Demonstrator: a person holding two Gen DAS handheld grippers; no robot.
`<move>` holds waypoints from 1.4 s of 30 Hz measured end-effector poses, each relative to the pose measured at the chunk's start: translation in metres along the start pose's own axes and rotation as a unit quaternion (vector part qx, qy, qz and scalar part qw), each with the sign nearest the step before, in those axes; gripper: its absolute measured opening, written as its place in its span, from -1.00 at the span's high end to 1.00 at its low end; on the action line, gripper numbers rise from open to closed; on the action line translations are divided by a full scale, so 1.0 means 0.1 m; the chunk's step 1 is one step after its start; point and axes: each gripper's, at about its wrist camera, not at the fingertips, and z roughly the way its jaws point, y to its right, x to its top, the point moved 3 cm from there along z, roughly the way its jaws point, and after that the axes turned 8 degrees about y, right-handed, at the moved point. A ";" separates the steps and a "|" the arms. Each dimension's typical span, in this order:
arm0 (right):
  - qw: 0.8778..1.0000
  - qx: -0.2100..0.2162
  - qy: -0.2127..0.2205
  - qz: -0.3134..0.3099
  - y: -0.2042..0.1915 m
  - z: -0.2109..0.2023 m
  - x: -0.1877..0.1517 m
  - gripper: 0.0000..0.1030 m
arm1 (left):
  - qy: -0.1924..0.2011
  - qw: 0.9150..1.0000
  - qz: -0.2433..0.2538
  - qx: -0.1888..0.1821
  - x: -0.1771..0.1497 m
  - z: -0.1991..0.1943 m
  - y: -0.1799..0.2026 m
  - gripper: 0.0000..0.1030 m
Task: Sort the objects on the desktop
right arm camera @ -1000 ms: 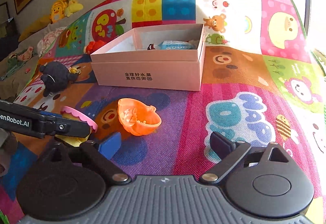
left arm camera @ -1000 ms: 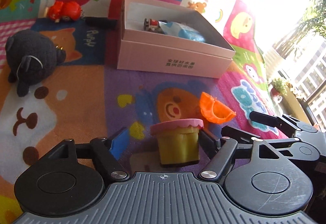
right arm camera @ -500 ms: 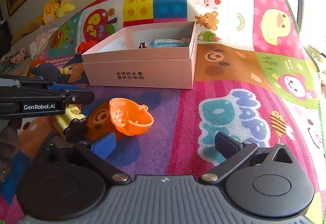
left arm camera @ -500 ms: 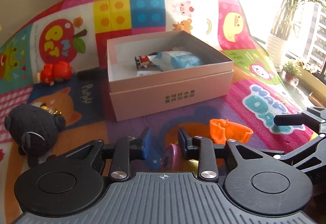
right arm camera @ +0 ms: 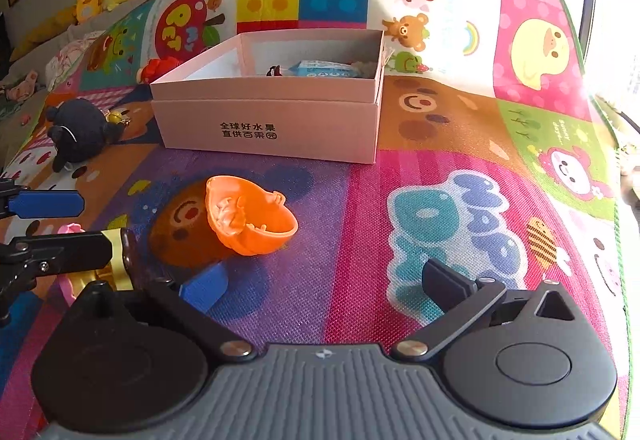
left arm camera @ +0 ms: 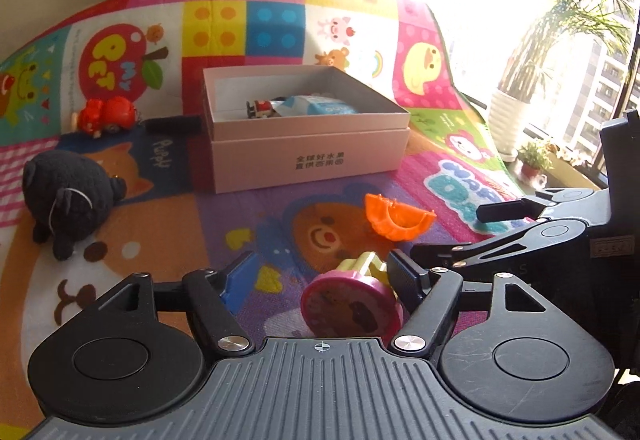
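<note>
Left claw [left arm camera: 320,272]: jaws opening, the cup toy [left arm camera: 354,302] between them but not gripped. It lies tipped on the mat [left arm camera: 420,176], pink lid toward the camera, yellow body pointing away along the claw's line, just beside the right-hand pad; the blue pad stands clear of it.

Right claw [right arm camera: 324,280]: released, nothing held. The orange shell [right arm camera: 248,220] lies just ahead, left of centre — the right hand is the nearer to it.

The box [left arm camera: 308,136] sits beyond both, open, a blue packet and a small figure inside. Its front carries printed Chinese characters. The mat reads "MY PET" and "Puppy".
</note>
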 end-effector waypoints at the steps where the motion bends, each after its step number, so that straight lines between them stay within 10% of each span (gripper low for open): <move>1: 1.000 0.000 0.001 0.000 0.00 0.00 0.00 -1.00 | 0.001 1.000 -0.003 0.006 -0.02 -0.03 -0.02 -0.65; 8: 0.999 -0.016 0.046 -0.012 -0.04 -0.18 0.06 -1.00 | 0.022 0.996 -0.035 0.073 -0.01 -0.23 -0.32 -0.88; 12: 0.992 0.054 0.075 -0.090 -0.40 -0.48 0.27 -1.00 | 0.048 0.992 -0.071 0.098 0.09 -0.39 -0.53 -0.96; 17: 0.975 0.165 0.022 -0.149 -0.97 -0.47 0.47 -0.84 | 0.071 0.977 -0.137 0.149 0.16 -0.50 -0.84 -0.99; 22: 0.963 0.181 -0.026 -0.198 -1.38 -0.20 0.49 -0.80 | 0.078 0.972 -0.147 0.167 0.14 -0.66 -0.96 -1.00; 27: 0.949 0.187 -0.093 -0.237 -1.55 0.04 0.34 -0.07 | 0.082 0.968 -0.157 0.177 0.08 -0.78 -1.04 -1.00; 35: 0.962 0.159 0.038 -0.220 -1.46 -0.07 0.44 0.00 | 0.078 0.962 -0.192 0.179 -0.01 -0.74 -1.12 -1.00; 42: 0.975 0.141 0.007 -0.173 -1.20 0.04 0.28 0.01 | 0.069 0.965 -0.185 0.174 -0.04 -0.70 -1.06 -1.00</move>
